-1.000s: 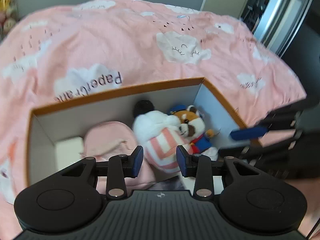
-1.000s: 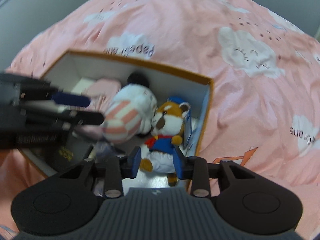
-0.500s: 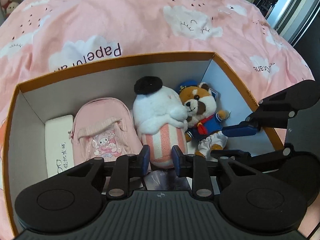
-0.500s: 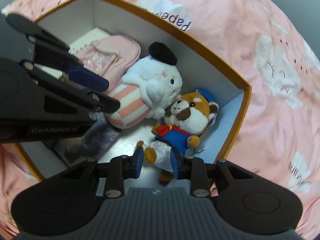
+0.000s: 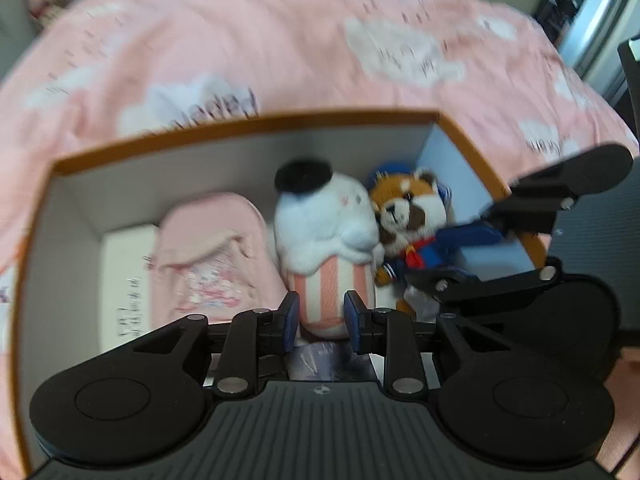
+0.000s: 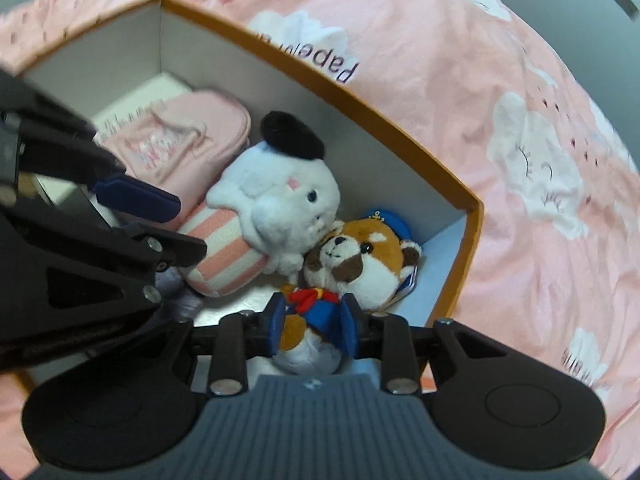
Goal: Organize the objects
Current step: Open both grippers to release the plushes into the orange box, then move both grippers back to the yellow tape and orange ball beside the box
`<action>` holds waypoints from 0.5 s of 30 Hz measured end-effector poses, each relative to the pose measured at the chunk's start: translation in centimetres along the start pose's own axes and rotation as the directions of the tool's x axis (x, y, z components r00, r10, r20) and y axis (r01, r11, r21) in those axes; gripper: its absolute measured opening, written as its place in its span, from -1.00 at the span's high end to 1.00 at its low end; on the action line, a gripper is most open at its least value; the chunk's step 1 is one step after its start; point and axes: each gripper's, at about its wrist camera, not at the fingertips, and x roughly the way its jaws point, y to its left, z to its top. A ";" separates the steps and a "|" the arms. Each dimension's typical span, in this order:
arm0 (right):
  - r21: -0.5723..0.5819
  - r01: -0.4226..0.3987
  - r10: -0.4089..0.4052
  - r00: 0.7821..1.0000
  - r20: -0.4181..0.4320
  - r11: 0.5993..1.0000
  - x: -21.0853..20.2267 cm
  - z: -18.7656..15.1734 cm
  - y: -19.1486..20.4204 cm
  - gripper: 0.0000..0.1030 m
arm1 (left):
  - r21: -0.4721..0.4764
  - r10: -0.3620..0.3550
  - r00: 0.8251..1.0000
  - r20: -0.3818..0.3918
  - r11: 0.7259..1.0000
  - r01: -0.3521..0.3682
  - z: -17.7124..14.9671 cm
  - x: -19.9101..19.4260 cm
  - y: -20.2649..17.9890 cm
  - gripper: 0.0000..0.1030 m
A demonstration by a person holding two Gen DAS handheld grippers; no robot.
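An orange-rimmed white box (image 5: 248, 118) (image 6: 474, 216) sits on a pink bed. Inside lie a white plush with a black beret and striped body (image 5: 326, 240) (image 6: 276, 200) and a red panda plush in a blue sailor suit (image 5: 412, 220) (image 6: 360, 256). My left gripper (image 5: 318, 316) is shut on the striped bottom of the white plush. My right gripper (image 6: 312, 320) is shut on the panda's blue torso. Each gripper shows in the other's view.
A pink pouch (image 5: 216, 256) (image 6: 188, 140) and a white case (image 5: 124, 280) lie in the box's left part. A dark packet (image 5: 328, 360) lies under the white plush. The pink cloud-print duvet (image 5: 280, 48) surrounds the box.
Both grippers went down into the box with the plushes, then closed tighter on them. The left view has pulled back slightly and is blurred by motion.
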 end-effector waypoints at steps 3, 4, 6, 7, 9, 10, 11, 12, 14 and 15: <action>0.084 0.001 -0.007 0.997 0.073 0.996 -2.7 -0.7 -0.3 0.22 | -0.075 0.066 0.990 0.123 0.996 -0.057 -1.7 -3.2 -0.5 0.38; 0.120 0.003 -0.016 0.994 0.107 0.993 -3.9 -1.2 -0.3 0.22 | -0.107 0.077 0.984 0.159 0.992 -0.060 -2.4 -4.3 -0.7 0.38; 0.193 -0.005 -0.026 0.987 0.158 0.981 -5.9 -2.3 -0.3 0.21 | -0.156 0.097 0.970 0.221 0.986 -0.063 -4.0 -6.3 -0.9 0.37; 0.231 -0.013 -0.032 0.982 0.186 0.973 -7.0 -3.0 -0.3 0.18 | -0.167 0.105 0.965 0.242 0.984 -0.065 -4.6 -7.1 -1.2 0.36; 0.293 -0.011 -0.059 0.972 0.228 0.956 -8.8 -4.6 0.1 0.13 | -0.174 0.112 0.955 0.274 0.983 -0.066 -5.9 -8.6 -1.7 0.36; 0.323 -0.004 -0.081 0.965 0.250 0.946 -9.7 -5.6 0.5 0.13 | -0.177 0.110 0.951 0.289 0.982 -0.060 -6.5 -9.2 -2.0 0.35; 0.344 -0.003 -0.097 0.958 0.270 0.939 -10.4 -6.4 0.8 0.13 | -0.174 0.100 0.949 0.298 0.984 -0.049 -7.1 -9.7 -2.2 0.35; 0.368 0.000 -0.115 0.950 0.291 0.930 -11.2 -7.4 1.1 0.13 | -0.167 0.082 0.952 0.296 0.985 -0.033 -7.6 -10.1 -2.5 0.35; 0.410 0.004 -0.149 0.935 0.322 0.912 -12.3 -9.1 1.6 0.11 | -0.153 0.046 0.962 0.270 0.988 -0.005 -8.4 -10.4 -2.9 0.35; 0.433 0.005 -0.166 0.928 0.334 0.902 -12.9 -10.2 1.9 0.10 | -0.149 0.044 0.965 0.260 0.989 -0.005 -8.8 -10.5 -3.1 0.35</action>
